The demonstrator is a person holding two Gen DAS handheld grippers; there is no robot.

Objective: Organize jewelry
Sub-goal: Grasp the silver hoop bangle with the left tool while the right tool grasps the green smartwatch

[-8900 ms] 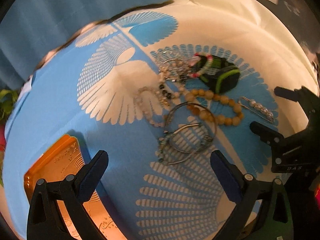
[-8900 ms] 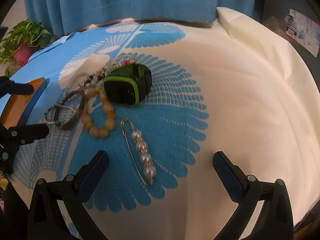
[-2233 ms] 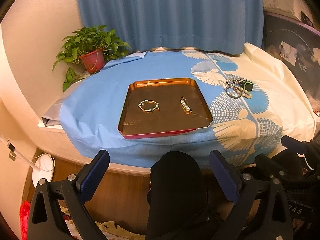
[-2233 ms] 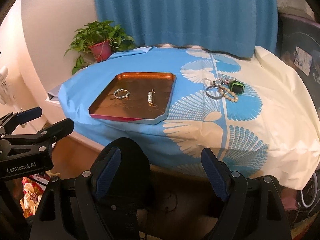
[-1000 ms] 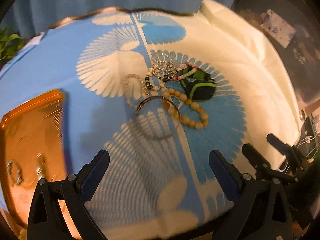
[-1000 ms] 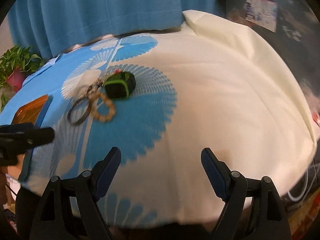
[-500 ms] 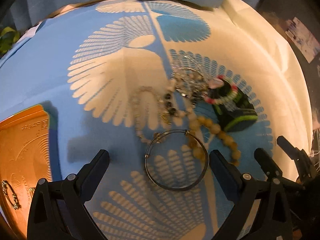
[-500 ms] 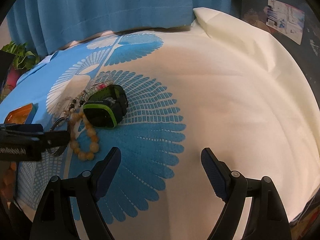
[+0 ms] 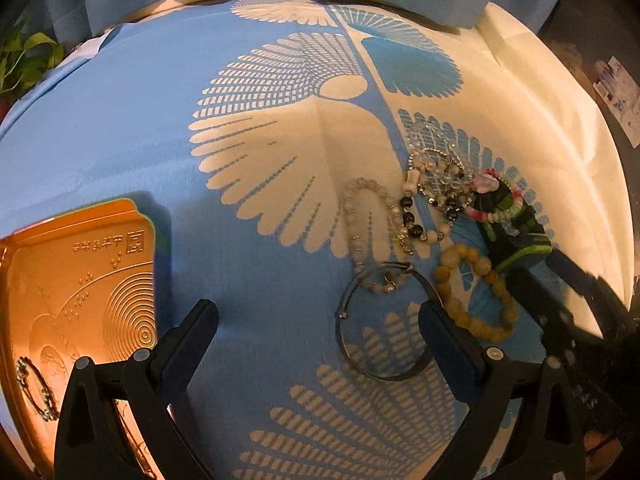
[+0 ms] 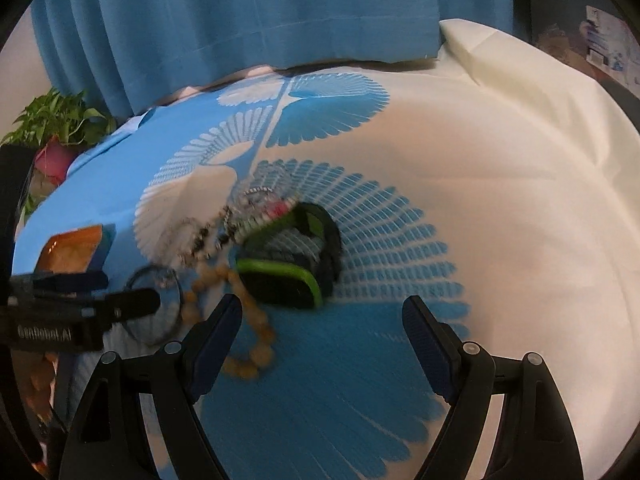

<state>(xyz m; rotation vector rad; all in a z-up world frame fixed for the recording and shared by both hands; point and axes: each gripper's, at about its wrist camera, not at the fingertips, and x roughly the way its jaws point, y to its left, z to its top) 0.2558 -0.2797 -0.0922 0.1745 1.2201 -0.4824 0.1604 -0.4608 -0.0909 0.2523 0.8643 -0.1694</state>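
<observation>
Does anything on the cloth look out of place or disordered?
Yes. Several bracelets lie tangled in one heap against the green watch, with the metal bangle overlapping a pale bead bracelet. The tray holds little.

Since nine seconds ago the pearl pin and the small beaded bracelet [image 9: 34, 387] have left the pile on the blue cloth [image 9: 120, 120]; the bracelet now lies in the orange tray [image 9: 80, 280] at left, while the pin shows in neither view. In the last second both tongs have come nearer the pile: the left tongs [image 9: 316, 328], wide apart, now reach the metal bangle [image 9: 380, 320], and the right tongs [image 10: 322, 316], wide apart, sit just near of the green watch [image 10: 288, 276].
</observation>
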